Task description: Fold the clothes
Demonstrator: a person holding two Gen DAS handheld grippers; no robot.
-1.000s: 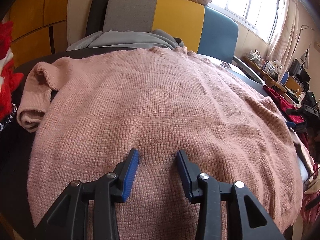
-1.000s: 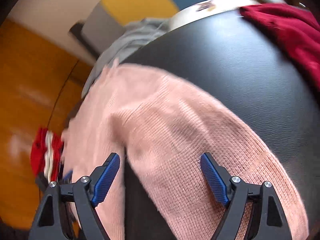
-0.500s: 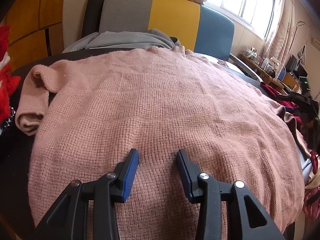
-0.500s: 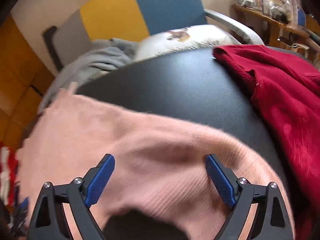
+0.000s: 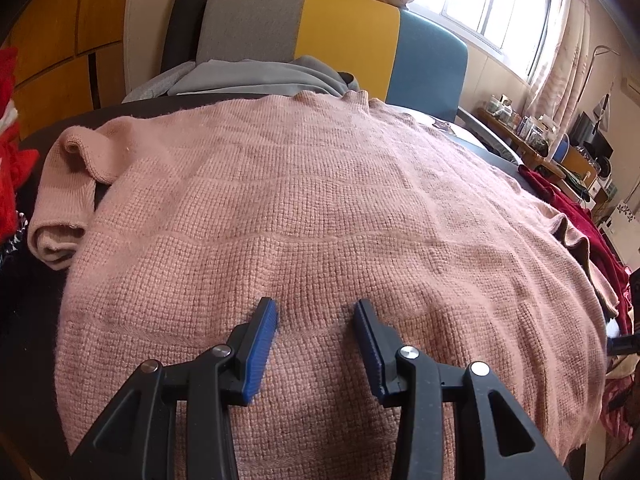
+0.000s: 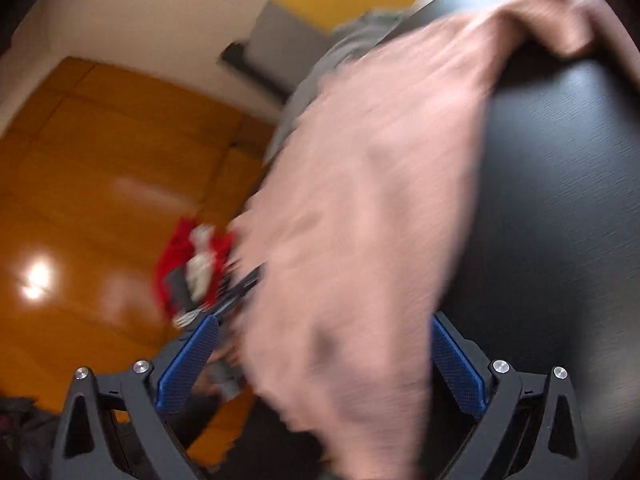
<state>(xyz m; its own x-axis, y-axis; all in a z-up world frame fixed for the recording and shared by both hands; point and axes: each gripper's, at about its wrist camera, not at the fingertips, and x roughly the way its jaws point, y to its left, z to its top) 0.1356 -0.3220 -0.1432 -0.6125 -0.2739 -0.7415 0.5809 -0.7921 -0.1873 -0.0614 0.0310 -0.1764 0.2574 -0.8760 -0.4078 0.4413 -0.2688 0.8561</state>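
A pink knit sweater (image 5: 312, 208) lies spread flat on the dark table (image 5: 40, 320). Its left sleeve (image 5: 60, 216) is folded back beside the body. My left gripper (image 5: 316, 320) is open and rests over the sweater's lower hem. In the blurred right wrist view, the sweater (image 6: 372, 184) lies across the black tabletop (image 6: 560, 200), and my right gripper (image 6: 324, 356) is wide open with the pink cloth between its jaws, not pinched.
A grey, yellow and blue chair (image 5: 344, 36) with grey clothing (image 5: 248, 76) stands behind the table. Dark red cloth (image 5: 576, 216) lies at the right edge. Red garments (image 5: 12, 160) lie at the left and show in the right wrist view (image 6: 192, 264).
The left gripper has stayed put on the hem. The right gripper has swung fast to the left over the sweater's right side; its view is motion-blurred and the jaws stay open.
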